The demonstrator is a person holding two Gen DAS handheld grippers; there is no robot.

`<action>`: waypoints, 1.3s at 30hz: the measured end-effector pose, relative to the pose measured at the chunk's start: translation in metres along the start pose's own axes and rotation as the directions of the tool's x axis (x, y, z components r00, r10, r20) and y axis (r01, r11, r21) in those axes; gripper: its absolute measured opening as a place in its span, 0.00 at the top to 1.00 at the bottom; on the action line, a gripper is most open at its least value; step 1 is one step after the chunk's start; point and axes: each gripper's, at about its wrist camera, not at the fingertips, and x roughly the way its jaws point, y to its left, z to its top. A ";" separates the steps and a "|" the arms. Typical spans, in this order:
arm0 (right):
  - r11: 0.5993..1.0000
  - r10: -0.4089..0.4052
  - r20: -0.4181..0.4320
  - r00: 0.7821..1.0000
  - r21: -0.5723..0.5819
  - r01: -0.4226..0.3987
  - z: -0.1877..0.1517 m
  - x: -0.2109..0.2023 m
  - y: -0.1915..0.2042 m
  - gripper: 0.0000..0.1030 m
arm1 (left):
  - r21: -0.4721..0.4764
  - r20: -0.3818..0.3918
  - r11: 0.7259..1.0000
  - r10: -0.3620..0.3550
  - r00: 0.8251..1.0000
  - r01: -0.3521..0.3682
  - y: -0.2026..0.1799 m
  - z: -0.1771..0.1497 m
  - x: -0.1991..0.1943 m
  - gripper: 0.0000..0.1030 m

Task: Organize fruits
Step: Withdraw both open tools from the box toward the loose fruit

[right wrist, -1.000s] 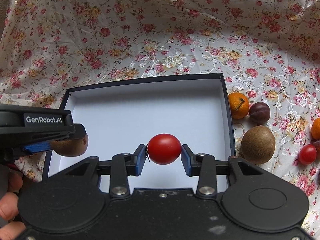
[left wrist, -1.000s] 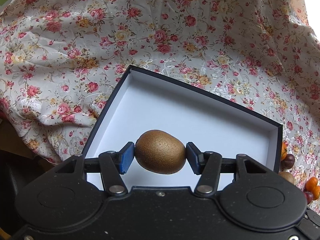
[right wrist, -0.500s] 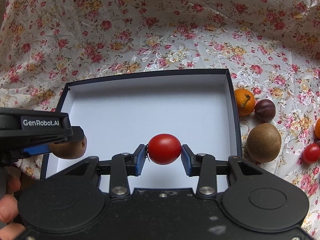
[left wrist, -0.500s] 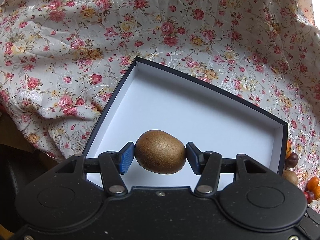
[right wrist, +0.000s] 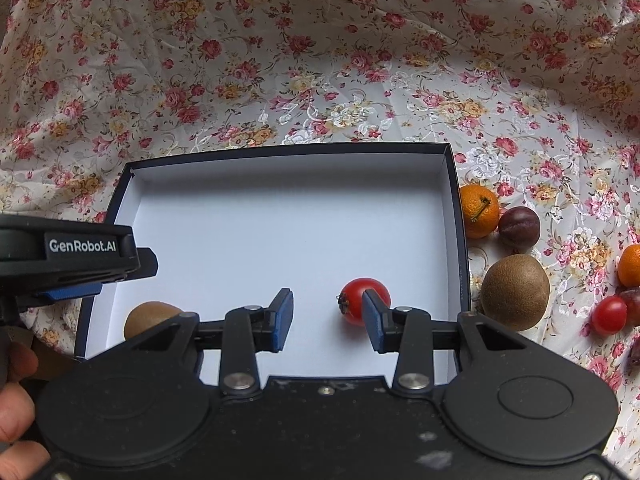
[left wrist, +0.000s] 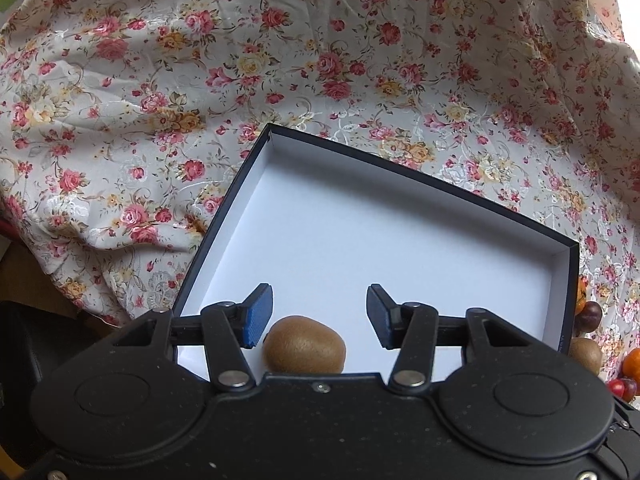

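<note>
Both grippers hover over the near edge of the box (right wrist: 456,208), jaws spread and holding nothing. The left gripper (left wrist: 320,316) stands above a kiwi (left wrist: 304,346) lying on the white floor near the box's left wall; the right gripper (right wrist: 327,320) stands above a tomato (right wrist: 352,300) nearer the right wall. More fruit, including an orange (right wrist: 478,210) and a plum (right wrist: 519,225), waits on the flowered cloth (right wrist: 320,60) outside. Risk: both round fruits rest loose and may roll if a withdrawing finger clips them or the box is nudged.
</note>
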 end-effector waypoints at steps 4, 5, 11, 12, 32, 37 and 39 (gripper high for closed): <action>1.000 -0.004 0.002 1.000 0.001 0.004 0.000 -0.001 -0.001 0.60 | -0.005 -0.013 1.000 -0.010 1.000 0.010 0.000 0.000 0.001 0.45; 1.000 -0.004 0.001 1.000 0.001 0.004 0.000 -0.001 -0.001 0.60 | -0.005 -0.013 1.000 -0.009 1.000 0.009 0.000 0.000 0.001 0.45; 1.000 -0.010 -0.008 1.000 0.010 0.010 -0.001 -0.003 -0.006 0.60 | 0.010 -0.012 1.000 -0.011 1.000 0.011 -0.007 -0.001 -0.001 0.45; 1.000 -0.011 -0.009 1.000 0.010 0.011 -0.001 -0.003 -0.007 0.60 | 0.017 -0.011 1.000 -0.012 1.000 0.012 -0.009 -0.002 -0.001 0.45; 0.992 -0.068 -0.018 0.998 0.104 0.070 -0.004 -0.027 -0.058 0.60 | 0.126 -0.004 0.992 -0.033 0.999 0.033 -0.070 -0.012 -0.013 0.45; 0.982 -0.106 -0.032 0.994 0.154 0.110 -0.004 -0.034 -0.081 0.60 | 0.174 -0.005 0.984 -0.042 0.999 0.042 -0.092 -0.020 -0.016 0.45; 0.977 -0.129 -0.039 0.991 0.164 0.133 -0.004 -0.037 -0.089 0.60 | 0.196 -0.003 0.980 -0.045 0.999 0.045 -0.101 -0.023 -0.017 0.45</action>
